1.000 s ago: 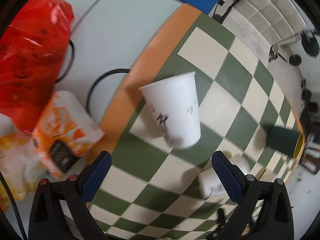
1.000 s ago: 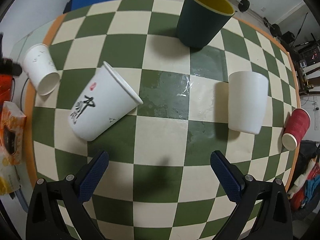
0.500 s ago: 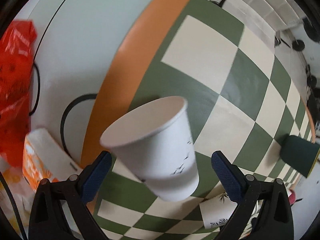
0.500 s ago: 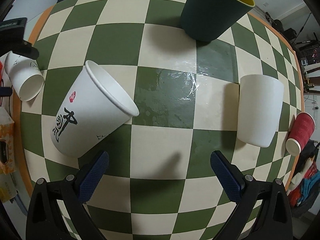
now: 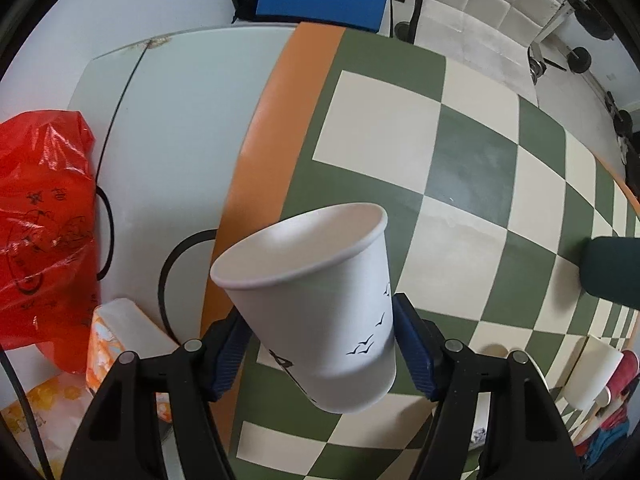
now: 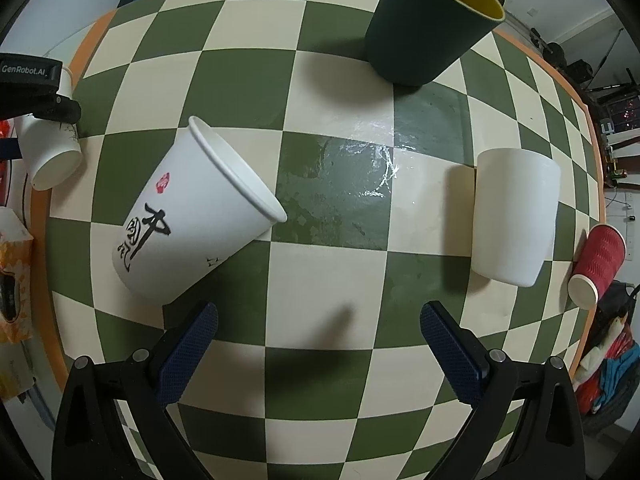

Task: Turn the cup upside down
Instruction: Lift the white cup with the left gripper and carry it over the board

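My left gripper (image 5: 320, 344) is shut on a white paper cup with small bird marks (image 5: 320, 304), its blue pads pressing both sides of the cup wall. The cup is lifted off the table, mouth tilted up and away. In the right wrist view the same cup (image 6: 50, 152) shows at the far left under the left gripper's body. My right gripper (image 6: 318, 328) is open and empty above the checkered table (image 6: 320, 280). A larger white paper cup with black calligraphy (image 6: 192, 216) stands upright just ahead-left of it.
A dark green cup with yellow inside (image 6: 428, 24) stands at the far side. A plain white cup (image 6: 516, 216) stands inverted at right, a red ribbed cup (image 6: 598, 264) beyond it. A red plastic bag (image 5: 40, 220) and orange tissue pack (image 5: 120, 344) lie off the table's left edge.
My left gripper has closed in on the bird-marked cup, shut on it and lifted it. The right gripper has drifted slightly forward and stays open.
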